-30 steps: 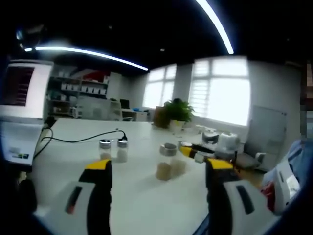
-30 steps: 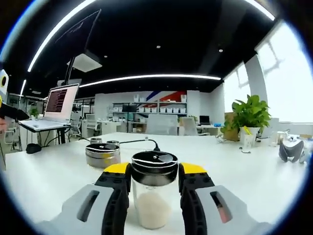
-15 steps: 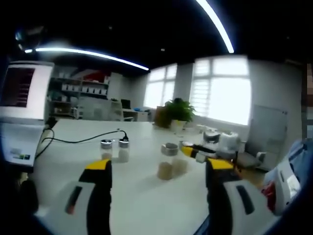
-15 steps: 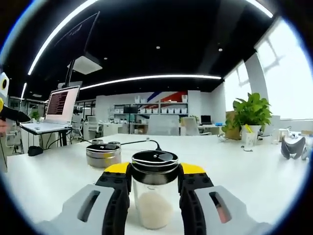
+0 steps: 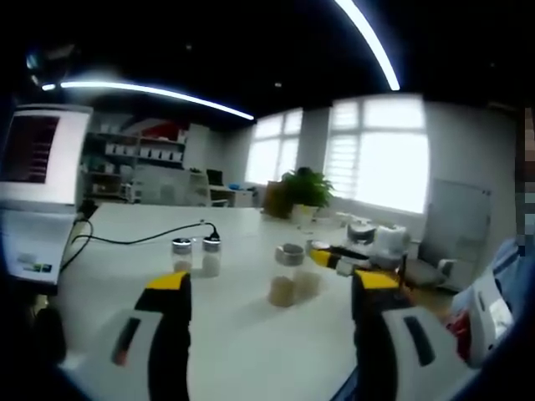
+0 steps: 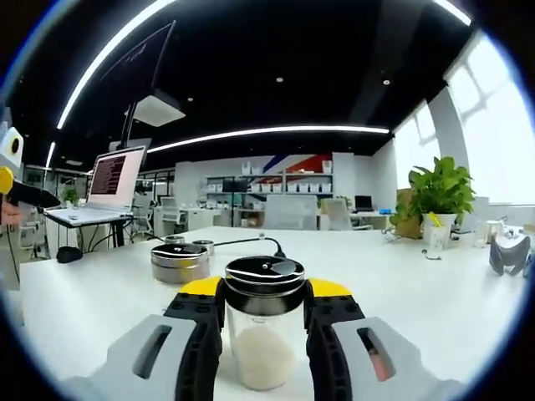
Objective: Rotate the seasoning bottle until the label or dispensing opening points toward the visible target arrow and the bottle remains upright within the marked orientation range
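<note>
Bottle (image 6: 263, 330): clear glass, black lid, pale grains in the lower part; upright on the white table (image 6: 435, 309), between your right gripper's (image 6: 263, 322) yellow-tipped jaws, which press its sides just under the lid. In the left gripper view the same bottle (image 5: 287, 276) stands mid-table, with your right gripper (image 5: 334, 257) reaching it from the right.

Jar (image 6: 179, 261): squat, metal-lidded, behind the bottle to its left, apart from it.

Shakers (image 5: 194, 255): two small ones with metal tops, side by side, left of the bottle in the left gripper view.

Cable (image 5: 134, 238): black, runs from the shakers toward the laptop.

Laptop (image 6: 110, 180): open, screen lit, far left of the bottle.

Plant (image 6: 441, 194): potted, far right of the bottle, by the window.

Left gripper (image 5: 272, 317): your jaws stand wide apart, nothing between them, short of the bottle.
</note>
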Motion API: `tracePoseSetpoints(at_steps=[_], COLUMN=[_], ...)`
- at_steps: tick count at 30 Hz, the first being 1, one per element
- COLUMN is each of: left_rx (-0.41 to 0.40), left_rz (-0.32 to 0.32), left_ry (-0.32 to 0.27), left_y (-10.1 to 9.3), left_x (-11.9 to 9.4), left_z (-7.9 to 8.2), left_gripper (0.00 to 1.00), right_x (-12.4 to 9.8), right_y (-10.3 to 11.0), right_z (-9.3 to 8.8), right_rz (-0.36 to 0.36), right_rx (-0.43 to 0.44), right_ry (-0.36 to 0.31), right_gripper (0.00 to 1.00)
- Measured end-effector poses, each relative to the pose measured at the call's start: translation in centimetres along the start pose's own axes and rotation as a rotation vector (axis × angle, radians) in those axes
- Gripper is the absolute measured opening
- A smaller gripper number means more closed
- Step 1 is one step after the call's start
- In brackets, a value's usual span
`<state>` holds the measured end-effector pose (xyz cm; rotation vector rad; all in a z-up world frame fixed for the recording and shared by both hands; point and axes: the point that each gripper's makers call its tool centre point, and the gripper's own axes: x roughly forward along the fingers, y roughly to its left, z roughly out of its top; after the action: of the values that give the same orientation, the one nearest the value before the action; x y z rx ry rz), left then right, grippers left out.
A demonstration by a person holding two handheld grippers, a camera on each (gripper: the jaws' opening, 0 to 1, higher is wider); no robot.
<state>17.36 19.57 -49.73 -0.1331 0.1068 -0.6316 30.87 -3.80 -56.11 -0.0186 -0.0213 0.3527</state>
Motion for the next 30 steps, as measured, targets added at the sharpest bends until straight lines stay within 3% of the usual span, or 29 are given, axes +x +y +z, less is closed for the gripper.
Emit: tracePoseSetpoints(at_steps=[16, 30], left_rx=[0.005, 0.008], left_rz=[0.005, 0.002], left_ry=[-0.007, -0.003], left_y=[0.04, -0.11], left_x=[-0.34, -0.11], left_z=[0.22, 0.06], left_gripper=[0.83, 0.83], right_x=[0.32, 0.25], right_y=[0.08, 0.43], right_z=[-0.07, -0.26], right_rz=[0.162, 0.389], right_rx=[0.005, -0.004], right_ry=[0.049, 0.088], right_gripper=[0.36, 0.36])
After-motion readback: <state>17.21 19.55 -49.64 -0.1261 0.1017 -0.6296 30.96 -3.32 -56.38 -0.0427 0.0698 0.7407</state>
